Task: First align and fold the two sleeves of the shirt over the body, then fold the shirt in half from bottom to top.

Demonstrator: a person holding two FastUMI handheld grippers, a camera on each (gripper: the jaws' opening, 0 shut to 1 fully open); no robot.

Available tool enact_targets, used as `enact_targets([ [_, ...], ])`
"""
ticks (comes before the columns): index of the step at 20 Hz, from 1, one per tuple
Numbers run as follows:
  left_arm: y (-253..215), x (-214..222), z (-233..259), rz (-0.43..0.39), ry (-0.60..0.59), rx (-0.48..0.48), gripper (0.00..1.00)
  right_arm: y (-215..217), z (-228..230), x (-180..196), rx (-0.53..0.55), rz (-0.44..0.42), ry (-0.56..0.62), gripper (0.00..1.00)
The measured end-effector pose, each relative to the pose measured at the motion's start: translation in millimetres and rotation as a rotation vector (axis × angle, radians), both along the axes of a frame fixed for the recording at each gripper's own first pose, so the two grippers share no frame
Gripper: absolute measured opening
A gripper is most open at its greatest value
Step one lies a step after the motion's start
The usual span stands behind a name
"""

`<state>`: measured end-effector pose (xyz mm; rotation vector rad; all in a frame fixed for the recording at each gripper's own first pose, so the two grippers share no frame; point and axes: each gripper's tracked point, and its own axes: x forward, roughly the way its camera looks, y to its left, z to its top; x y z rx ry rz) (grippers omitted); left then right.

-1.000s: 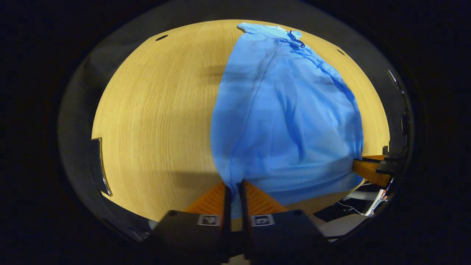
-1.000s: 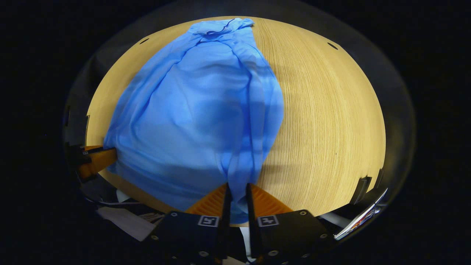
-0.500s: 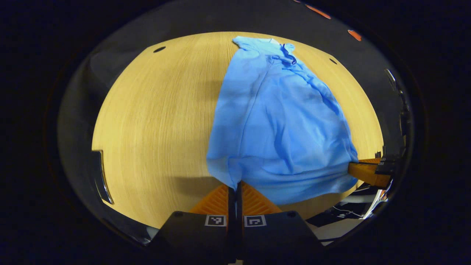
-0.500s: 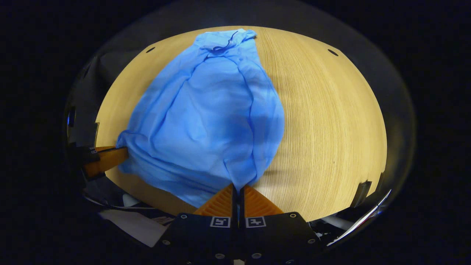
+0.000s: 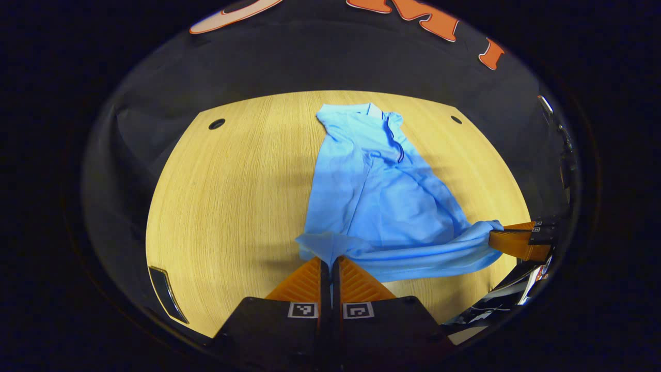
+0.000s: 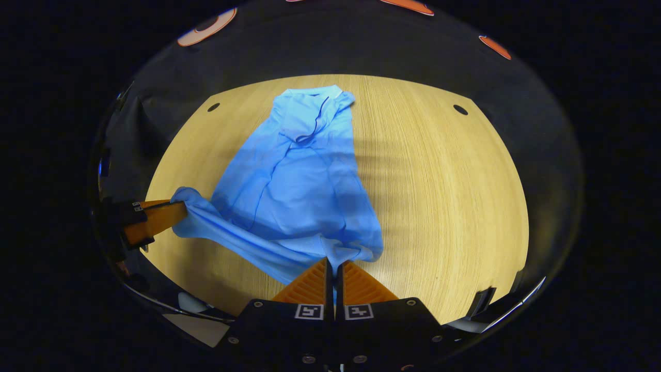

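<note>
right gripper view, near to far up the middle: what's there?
Right gripper, shut on the hem → light blue polo shirt → its collar → bare far edge of the light wooden table → black cloth booth wall.

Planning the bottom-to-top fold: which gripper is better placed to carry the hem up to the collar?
Neither alone. The left gripper and the right gripper each pinch a hem corner of the shirt, so both should carry together.

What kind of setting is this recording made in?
Most likely a staged recording booth, not a home: a black cloth wall backs a bare wooden table with round cable holes, and cables lie below its near edge.
</note>
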<state>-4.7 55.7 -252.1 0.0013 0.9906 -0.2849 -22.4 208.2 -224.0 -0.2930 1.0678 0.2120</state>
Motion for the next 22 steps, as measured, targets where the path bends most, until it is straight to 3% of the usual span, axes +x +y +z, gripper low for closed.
enact_targets([
  [13,-15.9,140.6,62.4,0.048,-0.115,-0.082,0.04,28.0,59.5,134.8,0.056,-0.003,-0.182,0.01],
  [22,-17.5,224.9,53.2,0.099,-0.127,-0.094,0.04,56.2,65.5,227.4,0.085,0.020,-0.222,0.00],
])
